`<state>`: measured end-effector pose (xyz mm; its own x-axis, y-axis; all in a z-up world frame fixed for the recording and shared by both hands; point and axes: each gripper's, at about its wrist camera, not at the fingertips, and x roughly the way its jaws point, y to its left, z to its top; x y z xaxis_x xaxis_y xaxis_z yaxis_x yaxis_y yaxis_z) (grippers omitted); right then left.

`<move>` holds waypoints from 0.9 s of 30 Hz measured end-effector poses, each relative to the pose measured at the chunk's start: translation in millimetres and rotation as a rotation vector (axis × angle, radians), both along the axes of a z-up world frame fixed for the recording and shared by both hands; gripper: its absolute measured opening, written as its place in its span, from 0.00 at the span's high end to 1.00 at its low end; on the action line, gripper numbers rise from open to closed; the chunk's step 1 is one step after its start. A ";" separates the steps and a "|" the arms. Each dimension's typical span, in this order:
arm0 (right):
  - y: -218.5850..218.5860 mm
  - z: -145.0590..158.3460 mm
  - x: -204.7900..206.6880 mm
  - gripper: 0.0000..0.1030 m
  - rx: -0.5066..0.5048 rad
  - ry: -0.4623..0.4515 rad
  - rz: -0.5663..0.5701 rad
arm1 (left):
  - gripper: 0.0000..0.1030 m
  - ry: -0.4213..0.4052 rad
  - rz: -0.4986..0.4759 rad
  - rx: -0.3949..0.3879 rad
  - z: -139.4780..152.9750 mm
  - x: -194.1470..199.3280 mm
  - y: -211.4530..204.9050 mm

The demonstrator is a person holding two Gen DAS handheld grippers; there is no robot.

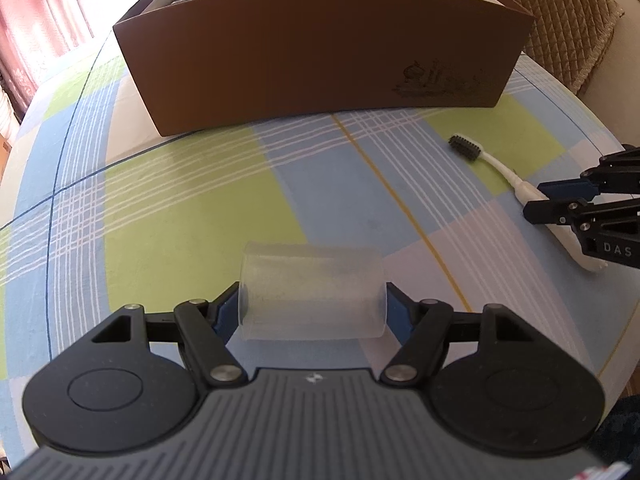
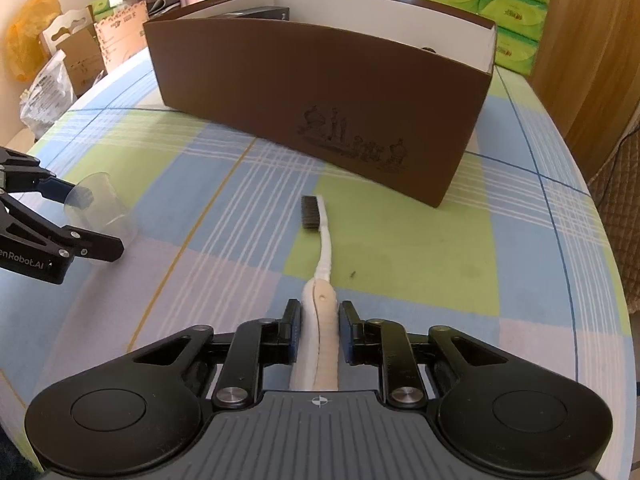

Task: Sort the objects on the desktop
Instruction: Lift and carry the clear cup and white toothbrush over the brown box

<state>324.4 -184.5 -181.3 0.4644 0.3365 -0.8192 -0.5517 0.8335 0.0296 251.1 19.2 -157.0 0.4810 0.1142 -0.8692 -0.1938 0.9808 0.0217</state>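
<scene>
- Two grippers are seen before the brown box [image 1: 320, 60].
- A clear cup [image 1: 312, 292], lying sideways, is bracketed by the left gripper [image 1: 312, 312], spread wide; contact is unclear.
- The white toothbrush [image 2: 322, 264] is straddled by the right gripper [image 2: 320, 332], narrowly parted.

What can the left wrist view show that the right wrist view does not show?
Only the left wrist view shows the quilted chair and pink curtain. Only the right wrist view shows green tissue packs and an orange bag. Both show the brown box, clear cup between the left tool, and toothbrush between the right tool.
</scene>
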 end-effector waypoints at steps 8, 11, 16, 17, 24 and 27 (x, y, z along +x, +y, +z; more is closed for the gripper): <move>-1.1 6.3 -9.4 0.84 0.036 0.065 0.009 | 0.34 -0.032 -0.004 -0.008 16.2 -7.6 -0.3; -1.4 15.3 -11.9 0.84 0.066 0.071 0.013 | 0.34 -0.056 -0.007 -0.001 26.9 -7.5 1.4; 0.4 38.1 -8.4 0.84 0.120 0.055 0.022 | 0.34 -0.112 -0.018 0.006 50.6 -2.3 4.7; 1.2 43.5 -6.7 0.84 0.130 0.047 0.024 | 0.34 -0.125 -0.020 0.009 55.9 -0.1 5.8; 2.3 79.2 12.5 0.84 0.194 0.011 0.017 | 0.34 -0.208 -0.047 0.040 91.0 18.5 11.1; 0.3 94.3 24.2 0.84 0.212 -0.013 0.012 | 0.34 -0.242 -0.066 0.064 106.0 28.6 14.1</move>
<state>348.6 -184.3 -87.0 0.4695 0.5061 -0.7235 -0.5632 0.8027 0.1961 279.7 33.3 -50.9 0.6826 0.1266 -0.7198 -0.1367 0.9896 0.0444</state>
